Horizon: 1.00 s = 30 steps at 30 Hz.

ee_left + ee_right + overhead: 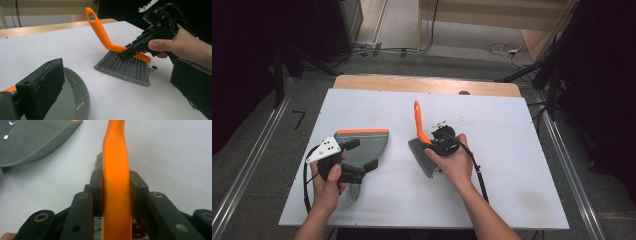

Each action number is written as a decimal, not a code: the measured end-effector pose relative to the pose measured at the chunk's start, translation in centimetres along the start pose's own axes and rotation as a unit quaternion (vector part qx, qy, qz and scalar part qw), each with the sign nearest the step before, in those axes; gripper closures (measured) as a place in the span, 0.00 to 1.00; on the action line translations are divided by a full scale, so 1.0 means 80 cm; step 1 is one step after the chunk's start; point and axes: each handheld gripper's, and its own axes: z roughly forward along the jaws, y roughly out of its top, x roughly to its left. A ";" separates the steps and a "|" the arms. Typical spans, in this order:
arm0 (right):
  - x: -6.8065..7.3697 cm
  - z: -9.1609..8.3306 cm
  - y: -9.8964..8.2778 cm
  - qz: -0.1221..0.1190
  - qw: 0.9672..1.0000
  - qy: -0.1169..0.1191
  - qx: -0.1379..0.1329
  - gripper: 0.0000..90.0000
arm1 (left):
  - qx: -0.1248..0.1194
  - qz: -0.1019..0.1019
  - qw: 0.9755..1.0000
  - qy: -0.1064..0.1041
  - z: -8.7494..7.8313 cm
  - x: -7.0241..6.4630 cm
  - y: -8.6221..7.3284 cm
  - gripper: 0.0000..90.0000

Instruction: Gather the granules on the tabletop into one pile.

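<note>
A hand brush (pixel 418 120) with an orange handle and grey bristles (pixel 125 68) stands on the white board, handle tilted up and away. My right gripper (pixel 428 145) is shut on the brush's orange back just above the bristles (pixel 117 185). A few small dark red beans (pixel 153 67) lie beside the bristles, under the right gripper (pixel 126 51). A grey dustpan (pixel 367 142) with an orange lip lies flat at the left. My left gripper (pixel 362 155) hovers over it, jaws wide apart, with the pan's rim (pixel 75 100) between and below them.
The white board (pixel 512 165) covers a wooden table (pixel 427 84). Black stands and cables sit on the floor beyond the far edge and at both sides. The dustpan (pixel 30 140) lies to the left of the brush, a short gap apart.
</note>
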 end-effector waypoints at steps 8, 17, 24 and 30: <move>-0.028 -0.013 -0.007 0.029 0.999 -0.020 -0.007 0.75 | 0.000 -0.001 1.000 -0.001 0.001 0.000 0.000 0.00; -0.053 -0.025 -0.014 0.052 0.998 -0.035 -0.016 0.75 | 0.000 -0.001 1.000 -0.002 0.001 -0.001 0.000 0.00; -0.072 -0.035 -0.020 0.068 0.996 -0.044 -0.022 0.75 | 0.002 0.000 1.000 -0.002 0.002 -0.001 -0.001 0.00; -0.084 -0.040 -0.025 0.078 0.995 -0.045 -0.029 0.75 | 0.005 0.001 1.000 -0.003 0.003 -0.002 -0.001 0.00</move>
